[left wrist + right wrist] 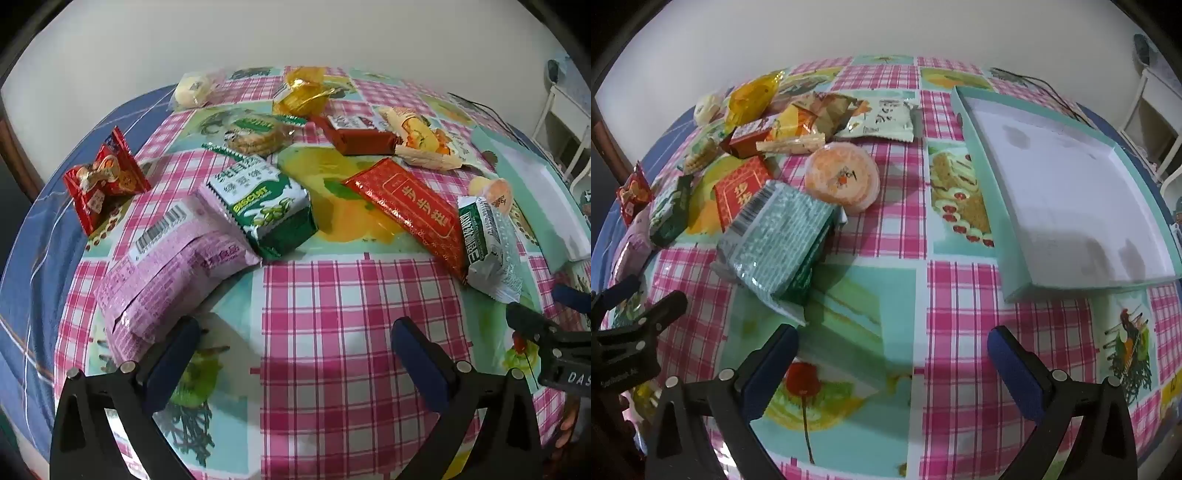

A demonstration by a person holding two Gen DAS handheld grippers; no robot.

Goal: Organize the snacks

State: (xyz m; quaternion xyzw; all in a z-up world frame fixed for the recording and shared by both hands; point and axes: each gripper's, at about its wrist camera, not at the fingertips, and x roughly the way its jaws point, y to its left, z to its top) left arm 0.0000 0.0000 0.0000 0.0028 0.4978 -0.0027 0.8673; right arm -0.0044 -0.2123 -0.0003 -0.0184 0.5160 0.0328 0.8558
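Note:
Several wrapped snacks lie scattered on a checked tablecloth [332,295]. In the left wrist view: a pink packet [170,266], a green biscuit packet [262,206], a red flat packet [410,210], a red candy bag [103,177]. My left gripper [295,339] is open and empty, just right of the pink packet. In the right wrist view: a teal-green packet [779,236], a round orange snack [842,177], an empty teal tray [1071,184]. My right gripper [894,350] is open and empty, below the teal-green packet.
More snacks lie at the back: a gold wrapper [303,88], a brown-red bar [358,140], a cookie pack [255,136]. A blue cloth [40,240] shows at the left edge. A white rack [1156,107] stands far right by the wall.

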